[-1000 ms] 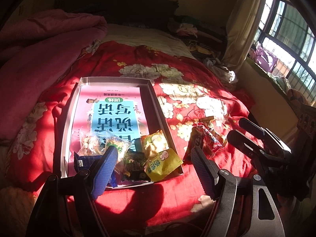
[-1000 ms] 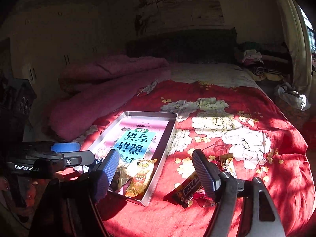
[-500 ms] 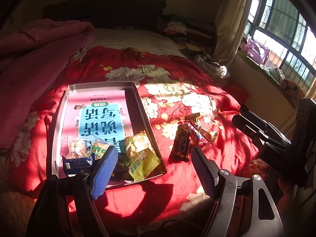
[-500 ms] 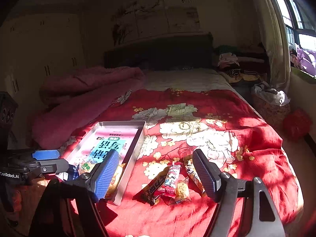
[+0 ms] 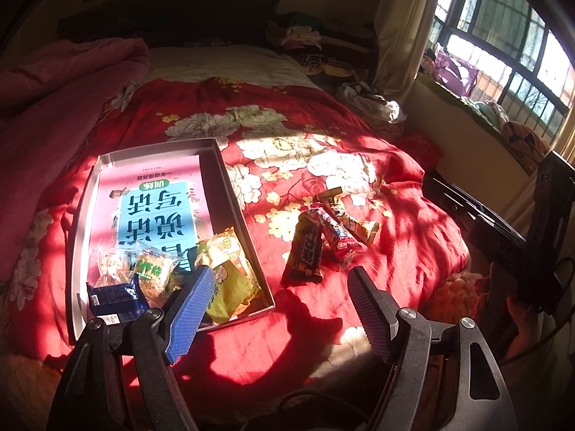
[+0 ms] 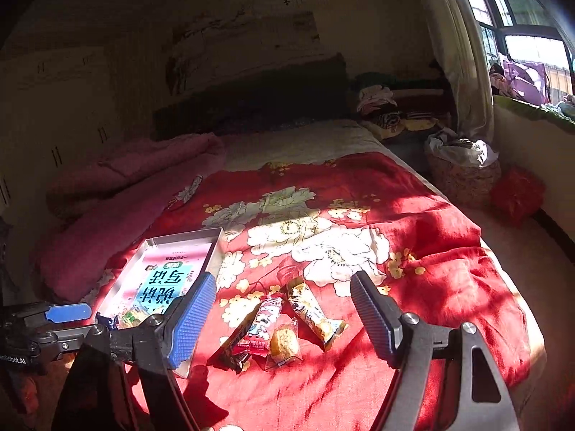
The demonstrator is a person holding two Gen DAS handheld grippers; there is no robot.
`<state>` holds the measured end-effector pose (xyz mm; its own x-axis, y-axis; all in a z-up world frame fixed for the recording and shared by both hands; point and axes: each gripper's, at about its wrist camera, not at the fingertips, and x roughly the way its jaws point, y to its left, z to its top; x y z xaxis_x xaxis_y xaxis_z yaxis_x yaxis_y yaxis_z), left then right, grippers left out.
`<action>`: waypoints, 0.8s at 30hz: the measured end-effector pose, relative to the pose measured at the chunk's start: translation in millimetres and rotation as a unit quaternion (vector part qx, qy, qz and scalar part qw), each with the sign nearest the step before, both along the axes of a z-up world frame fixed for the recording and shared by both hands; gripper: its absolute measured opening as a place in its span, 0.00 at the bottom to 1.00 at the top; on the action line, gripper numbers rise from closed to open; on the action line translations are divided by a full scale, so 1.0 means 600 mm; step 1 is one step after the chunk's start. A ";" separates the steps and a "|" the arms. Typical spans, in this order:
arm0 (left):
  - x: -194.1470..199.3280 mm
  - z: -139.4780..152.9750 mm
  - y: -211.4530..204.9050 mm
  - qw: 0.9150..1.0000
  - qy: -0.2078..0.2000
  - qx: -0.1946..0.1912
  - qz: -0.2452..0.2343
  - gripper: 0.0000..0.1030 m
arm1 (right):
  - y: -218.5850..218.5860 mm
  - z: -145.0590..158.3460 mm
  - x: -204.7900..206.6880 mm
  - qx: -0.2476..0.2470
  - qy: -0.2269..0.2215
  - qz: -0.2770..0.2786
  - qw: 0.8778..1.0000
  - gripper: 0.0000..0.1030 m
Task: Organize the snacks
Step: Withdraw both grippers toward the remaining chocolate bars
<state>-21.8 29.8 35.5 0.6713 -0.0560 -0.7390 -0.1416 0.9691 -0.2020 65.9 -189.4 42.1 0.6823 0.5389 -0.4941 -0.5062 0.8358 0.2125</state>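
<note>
Both the left claw (image 5: 276,309) and right claw (image 6: 282,318) hang open and empty above the bed (image 6: 431,251); loose snacks (image 6: 284,327) lie just beside the tray (image 5: 230,194).

Both tongs (image 5: 276,309) (image 6: 280,318) have black frames, silver screws and ribbed finger pads, one blue, one dark.

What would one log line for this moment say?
left gripper: open, empty | right gripper: open, empty | tray: several snacks inside | loose snacks: on red bedspread beside tray
</note>
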 end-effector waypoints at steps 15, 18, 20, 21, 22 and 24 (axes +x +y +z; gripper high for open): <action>0.025 -0.030 -0.045 0.999 0.032 0.005 -0.033 0.76 | -0.027 -0.038 0.033 -0.011 0.044 -0.028 0.999 0.74; 0.030 -0.038 -0.049 0.998 0.041 -0.002 -0.039 0.76 | -0.029 -0.048 0.040 -0.020 0.057 -0.034 0.998 0.74; 0.034 -0.042 -0.051 0.998 0.046 -0.006 -0.041 0.76 | -0.027 -0.057 0.045 -0.031 0.069 -0.036 0.996 0.74; 0.036 -0.044 -0.052 0.998 0.048 -0.006 -0.042 0.76 | -0.026 -0.062 0.047 -0.034 0.075 -0.036 0.996 0.74; 0.038 -0.045 -0.054 0.998 0.050 -0.006 -0.043 0.76 | -0.025 -0.066 0.048 -0.035 0.079 -0.034 0.996 0.74; 0.043 -0.049 -0.055 0.998 0.053 -0.006 -0.044 0.76 | -0.023 -0.072 0.050 -0.041 0.086 -0.029 0.995 0.74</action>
